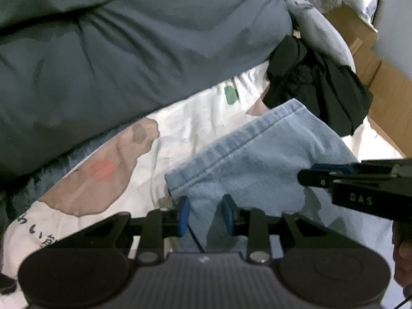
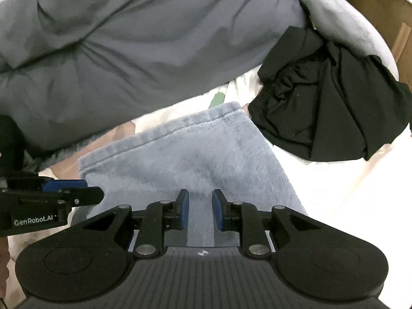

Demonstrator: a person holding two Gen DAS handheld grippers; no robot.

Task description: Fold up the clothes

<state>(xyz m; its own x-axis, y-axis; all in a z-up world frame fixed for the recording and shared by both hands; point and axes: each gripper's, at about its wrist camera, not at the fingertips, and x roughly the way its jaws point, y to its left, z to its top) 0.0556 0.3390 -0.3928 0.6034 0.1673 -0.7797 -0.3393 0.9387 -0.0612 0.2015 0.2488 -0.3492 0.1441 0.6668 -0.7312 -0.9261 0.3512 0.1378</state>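
We see the light blue jeans (image 2: 185, 152) lying on the white printed sheet (image 1: 190, 126), beside a black garment (image 2: 329, 108). Both the left gripper (image 1: 206, 216) and right gripper (image 2: 200, 211) hover parted, pads clear of denim. Only the left view shows the sheet's pink print (image 1: 103, 170).

My left wrist camera looks steeply down along my left gripper (image 1: 206, 216), close over the light blue jeans (image 1: 257, 159). My right wrist camera does the same behind my right gripper (image 2: 200, 212). Both share the jeans, the black garment (image 2: 327, 108) at upper right and the grey duvet (image 1: 128, 51) across the top.
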